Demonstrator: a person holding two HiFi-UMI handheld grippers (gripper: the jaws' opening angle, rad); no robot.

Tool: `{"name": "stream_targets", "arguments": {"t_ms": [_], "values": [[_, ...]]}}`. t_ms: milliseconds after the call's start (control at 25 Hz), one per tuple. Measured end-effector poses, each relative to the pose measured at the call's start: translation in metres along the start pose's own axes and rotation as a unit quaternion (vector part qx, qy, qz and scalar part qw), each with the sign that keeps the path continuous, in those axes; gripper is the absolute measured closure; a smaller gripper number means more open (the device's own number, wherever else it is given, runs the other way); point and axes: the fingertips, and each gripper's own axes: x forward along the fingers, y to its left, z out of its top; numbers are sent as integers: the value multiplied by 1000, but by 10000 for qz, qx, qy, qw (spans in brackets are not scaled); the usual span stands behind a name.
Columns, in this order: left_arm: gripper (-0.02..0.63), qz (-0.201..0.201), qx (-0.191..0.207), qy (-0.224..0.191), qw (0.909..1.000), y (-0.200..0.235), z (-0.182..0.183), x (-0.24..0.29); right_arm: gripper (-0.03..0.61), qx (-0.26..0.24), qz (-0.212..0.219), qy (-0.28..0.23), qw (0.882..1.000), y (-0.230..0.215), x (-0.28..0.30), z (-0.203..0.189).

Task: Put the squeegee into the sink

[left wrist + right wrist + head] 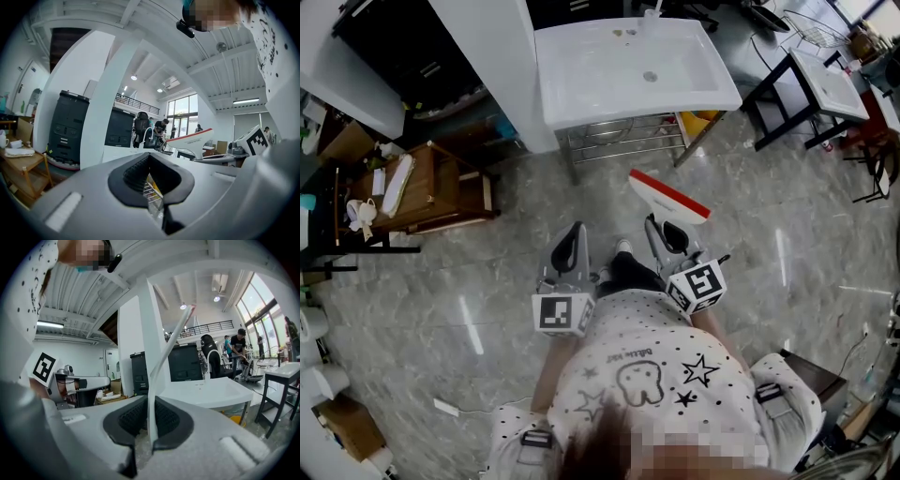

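Right tongs (659,225) (151,432) clamped on the squeegee (667,198) (165,359). In the right gripper view the pads pinch its thin white body edge-on, and it rises up and to the right btwn them. From the head view the squeegee is a white bar w/ a red strip along its far edge, tilted and held over the grey floor (759,253). It sits in front of the sink (581,89) (213,390), near the front right corner but clear of it, not touching. The left gripper view shows it off to the right (193,138), red edge up.

Left tongs (575,230) (162,206) closed, tips together, nothing gripped; only the rack shows through the gap behind the tips. They're just beside the right tongs, both pointing toward the sink.

Sink is white, basin bare, w/ a drain (650,77) in the middle, on a metal rack (619,141). A yellow thing (700,121) sits under its right end. Wooden cart (441,183) to the left, second sink on a black stand (825,80) to the right.
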Motion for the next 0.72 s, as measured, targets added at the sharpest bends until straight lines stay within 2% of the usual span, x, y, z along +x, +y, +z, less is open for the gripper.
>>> {"name": "stream_targets", "arguments": {"t_ms": [240, 720], "values": [[618, 71, 61, -147, 9998, 7, 12, 32, 554, -43, 66, -2, 10000, -25, 21, 11], [618, 284, 42, -193, 9994, 15, 13, 73, 554, -52, 273, -35, 9996, -57, 51, 18]]}}
